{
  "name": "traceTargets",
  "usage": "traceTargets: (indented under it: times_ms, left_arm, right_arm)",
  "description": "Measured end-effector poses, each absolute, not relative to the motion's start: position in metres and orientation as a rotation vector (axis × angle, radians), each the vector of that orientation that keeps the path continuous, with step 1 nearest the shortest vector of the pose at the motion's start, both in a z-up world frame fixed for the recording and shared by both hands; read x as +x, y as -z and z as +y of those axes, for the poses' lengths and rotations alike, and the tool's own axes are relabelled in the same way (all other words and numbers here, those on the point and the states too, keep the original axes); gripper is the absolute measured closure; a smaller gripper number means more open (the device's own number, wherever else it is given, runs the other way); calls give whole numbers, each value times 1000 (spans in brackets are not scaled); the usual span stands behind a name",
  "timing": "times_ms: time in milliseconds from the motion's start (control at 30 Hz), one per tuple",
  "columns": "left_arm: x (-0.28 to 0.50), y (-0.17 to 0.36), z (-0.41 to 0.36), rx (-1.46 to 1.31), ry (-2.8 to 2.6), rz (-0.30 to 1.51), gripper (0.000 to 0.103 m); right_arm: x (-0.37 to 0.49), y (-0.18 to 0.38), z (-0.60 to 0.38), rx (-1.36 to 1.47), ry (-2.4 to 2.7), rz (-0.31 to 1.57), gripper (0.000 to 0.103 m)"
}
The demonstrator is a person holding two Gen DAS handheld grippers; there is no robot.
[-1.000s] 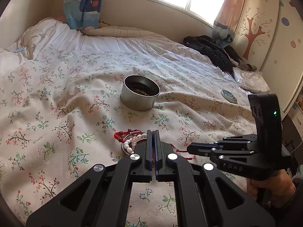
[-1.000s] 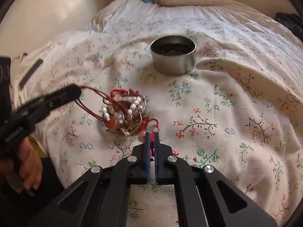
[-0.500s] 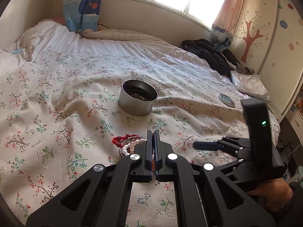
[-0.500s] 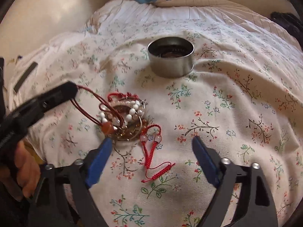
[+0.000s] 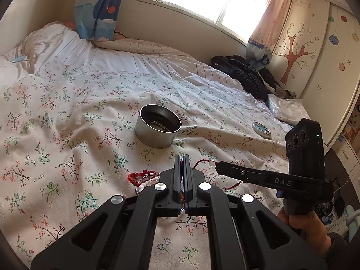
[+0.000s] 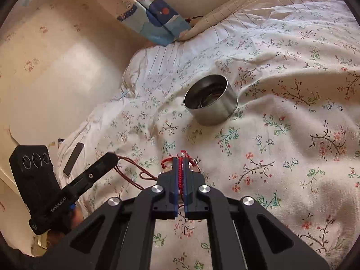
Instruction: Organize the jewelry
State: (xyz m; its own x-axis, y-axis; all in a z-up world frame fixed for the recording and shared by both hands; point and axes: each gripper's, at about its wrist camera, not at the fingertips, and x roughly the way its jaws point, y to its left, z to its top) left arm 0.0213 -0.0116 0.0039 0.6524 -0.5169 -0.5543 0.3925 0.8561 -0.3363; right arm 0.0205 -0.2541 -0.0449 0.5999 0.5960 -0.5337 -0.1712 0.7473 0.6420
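Floral bedsheet, black jacket by window curtain.

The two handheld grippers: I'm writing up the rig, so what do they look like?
Both are matte black. The left gripper and right gripper have flat parallel fingers with blue inner pads and angular linkage arms with round silver pivot bolts. Each has an upright black handle block; the right one's shows three lenses, a green light and white "DAS" lettering. A dark cuff covers that wrist.

tangled red-cord bead bracelets on floral bedspread, open round tin beyond
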Motion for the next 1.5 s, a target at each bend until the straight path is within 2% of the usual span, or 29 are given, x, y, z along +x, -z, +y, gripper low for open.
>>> traceTargets:
  times_ms: [533, 1033, 1167, 1200, 1267, 1333, 1433, 1500]
  left_arm:
    - [72, -24, -38, -247, 560, 658, 101]
    - [168, -16, -68, -320, 542, 679, 101]
    - [199, 12, -71, -324, 470, 791, 100]
    - [206, 21, -70, -327, 437, 823, 99]
    - [212, 36, -63, -345, 402, 885, 88]
    - [211, 40, -51, -360, 344, 875, 70]
    - [205, 31, -30, -402, 273, 811, 51]
    - [200, 25, -19, -419, 237, 772, 47]
  right_arm:
    - [52, 5, -280, 732, -393, 541, 99]
    - [110, 19, -291, 755, -338, 503, 99]
    - [127, 25, -287, 752, -342, 524, 99]
    - [131, 27, -285, 750, -347, 534, 99]
    - [140, 31, -279, 741, -360, 553, 99]
    - [147, 34, -272, 737, -381, 573, 99]
    - [160, 39, -259, 731, -414, 603, 99]
    - [170, 45, -249, 735, -463, 645, 99]
